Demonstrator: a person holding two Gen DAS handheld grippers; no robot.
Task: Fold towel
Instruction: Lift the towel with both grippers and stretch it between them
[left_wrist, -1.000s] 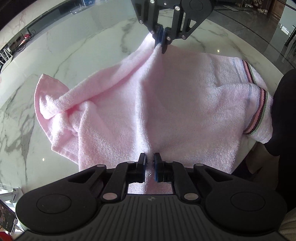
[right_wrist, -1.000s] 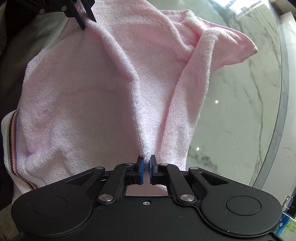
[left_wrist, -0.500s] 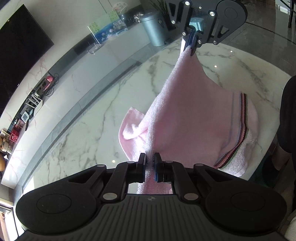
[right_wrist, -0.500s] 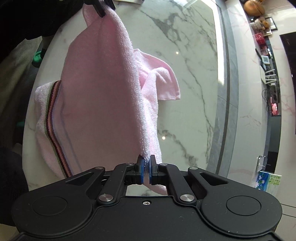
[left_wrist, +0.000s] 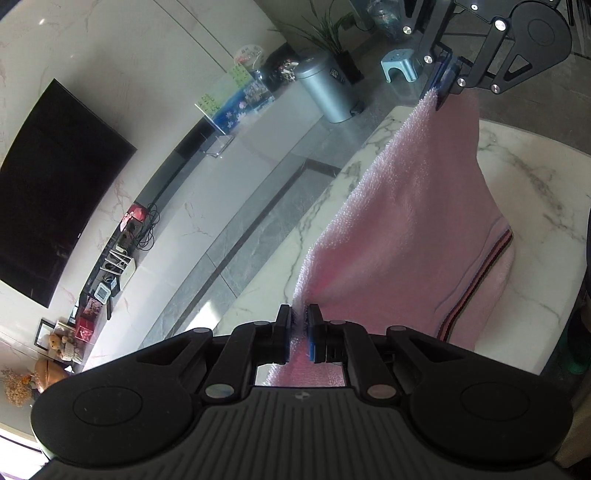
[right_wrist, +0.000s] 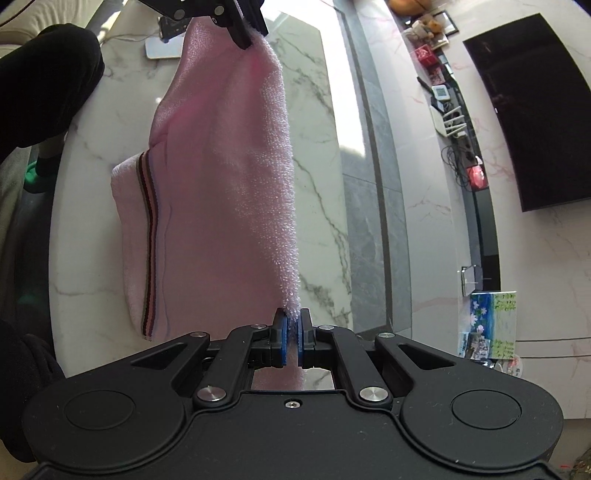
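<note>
Both grippers' fingers (left_wrist: 286, 334) higher, towel (left_wrist: 413, 236) now stretched taut.

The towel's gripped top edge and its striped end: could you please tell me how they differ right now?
The top edge is plain pink and stretched taut in the air between the left tool and the right tool. The striped end carries dark bands, hangs slack and reaches the marble table. Both belong to one pink towel.
</note>
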